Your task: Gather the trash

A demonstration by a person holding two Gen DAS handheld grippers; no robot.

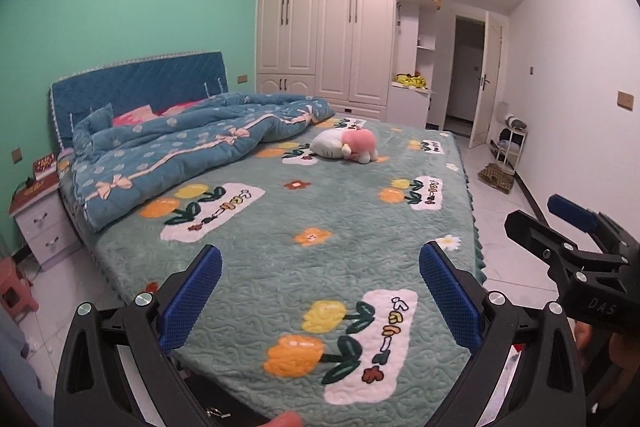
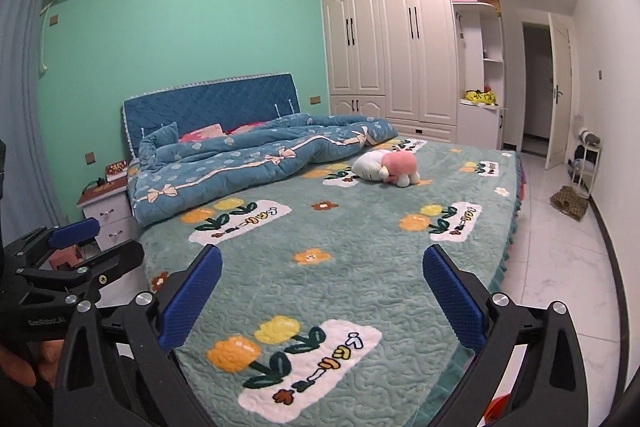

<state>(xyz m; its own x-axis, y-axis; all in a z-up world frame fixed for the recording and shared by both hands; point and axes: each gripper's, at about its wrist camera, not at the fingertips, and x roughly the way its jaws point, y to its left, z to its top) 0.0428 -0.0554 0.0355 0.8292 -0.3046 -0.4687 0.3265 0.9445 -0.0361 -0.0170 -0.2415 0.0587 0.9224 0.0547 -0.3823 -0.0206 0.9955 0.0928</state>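
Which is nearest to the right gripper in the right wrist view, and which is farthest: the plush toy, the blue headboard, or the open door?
From the right gripper:
1. Plush toy, on the bedspread, ahead.
2. Blue headboard, at the bed's far left end.
3. Open door, far right, past the wardrobe.

Black tongs [image 1: 320, 301], blue textured pads [image 1: 192, 301], silver screws.

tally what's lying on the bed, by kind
Plush toy: 1
Quilt: 1, crumpled at the head end
Pink pillow: at least 1, mostly hidden under the quilt
Total: 3 visible. No obvious trash on the bed. Left gripper and right gripper are both open and empty.
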